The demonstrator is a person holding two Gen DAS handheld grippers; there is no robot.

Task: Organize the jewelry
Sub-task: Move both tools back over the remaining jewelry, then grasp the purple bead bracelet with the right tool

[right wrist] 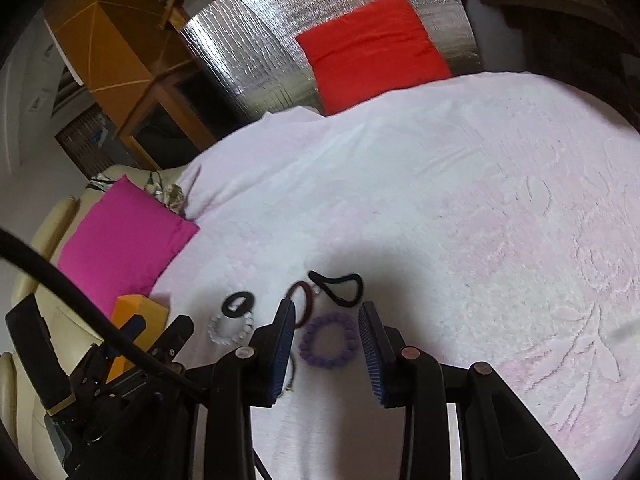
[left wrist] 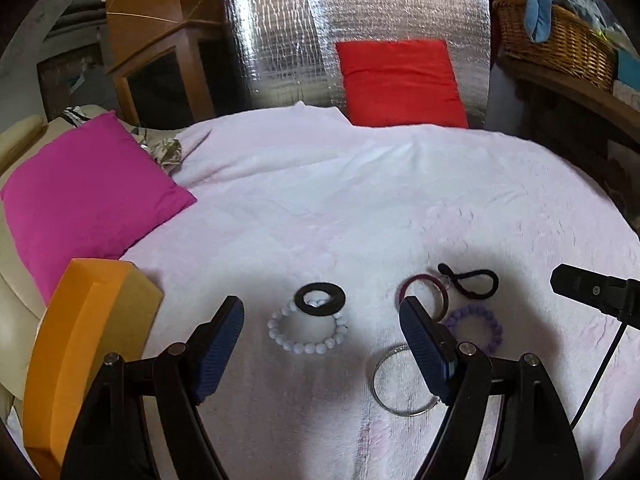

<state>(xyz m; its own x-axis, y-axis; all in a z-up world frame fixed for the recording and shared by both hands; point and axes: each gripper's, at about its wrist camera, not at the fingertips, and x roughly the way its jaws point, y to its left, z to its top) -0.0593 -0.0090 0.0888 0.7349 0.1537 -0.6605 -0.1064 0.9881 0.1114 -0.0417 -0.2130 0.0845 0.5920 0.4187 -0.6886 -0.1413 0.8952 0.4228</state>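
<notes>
Left claw (left wrist: 322,354): two black angular arms, each carrying a dark blue ribbed pad and fastened by round silver-headed pins at the joints. Right claw (right wrist: 328,354): the same build, black arms with blue ribbed pads and copper-toned pin heads. A thick black cable (right wrist: 80,308) crosses beside it.

Two wrist fisheye views, each looking forward and down along its own gripper's fingers at a bed (left wrist: 320,208) from close above. The left view faces the headboard squarely; the right view is rolled. Both share the bracelets (left wrist: 308,328) near the bed's near edge, the pink pillow (left wrist: 92,188) and the red pillow (right wrist: 372,48).
</notes>
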